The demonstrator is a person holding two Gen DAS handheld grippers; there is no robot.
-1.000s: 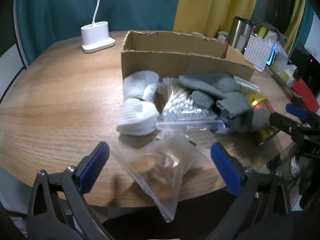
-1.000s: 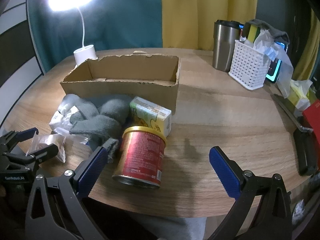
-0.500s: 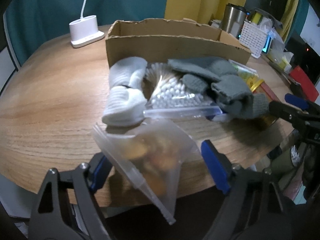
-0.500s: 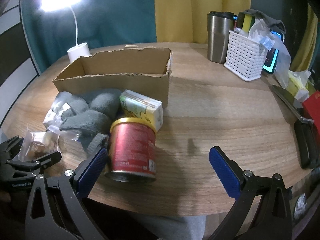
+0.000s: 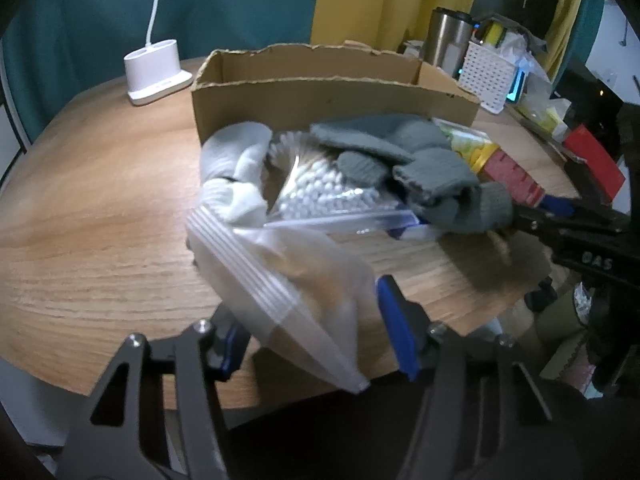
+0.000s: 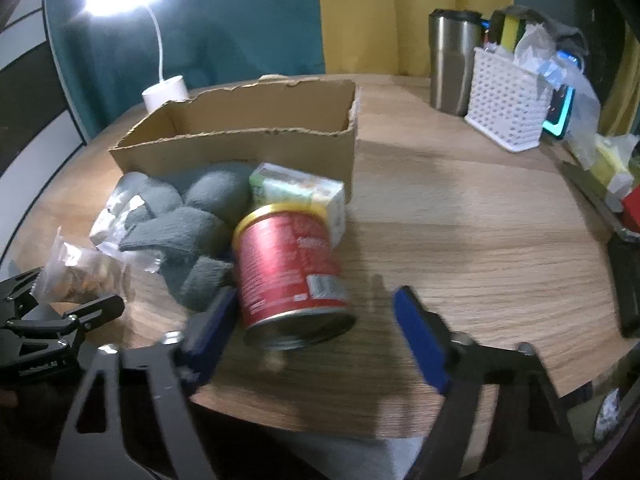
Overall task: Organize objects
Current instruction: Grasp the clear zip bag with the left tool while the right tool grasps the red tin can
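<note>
The left gripper (image 5: 316,340) sits low at the near edge of the tabletop (image 5: 100,216), pointing toward the far side. Its two blue fingers have closed in on a clear zip bag (image 5: 288,280) with brown bits inside, and the bag sits between them, tipped up off the wood. A second ago those fingers were wide apart and the bag lay flat in front of them.

The right gripper (image 6: 312,332) is also low at the near edge, tilted a little. Its fingers are apart, one on each side of a red can (image 6: 290,264) with a yellow rim. The left finger is just beside the can; the right finger is not touching it. The gap is smaller than before, and the can now lies between the fingers instead of to the left.

Behind the can is a small green and white carton (image 6: 300,196). To its left are gray socks (image 6: 188,220), then a bag of cotton swabs (image 5: 320,192) and a white sock (image 5: 236,172). The open cardboard box (image 6: 248,136) stands just behind this pile. A white lamp base (image 5: 156,72) stands far left, and a steel cup (image 6: 452,64) and white basket (image 6: 508,100) far right.
</note>
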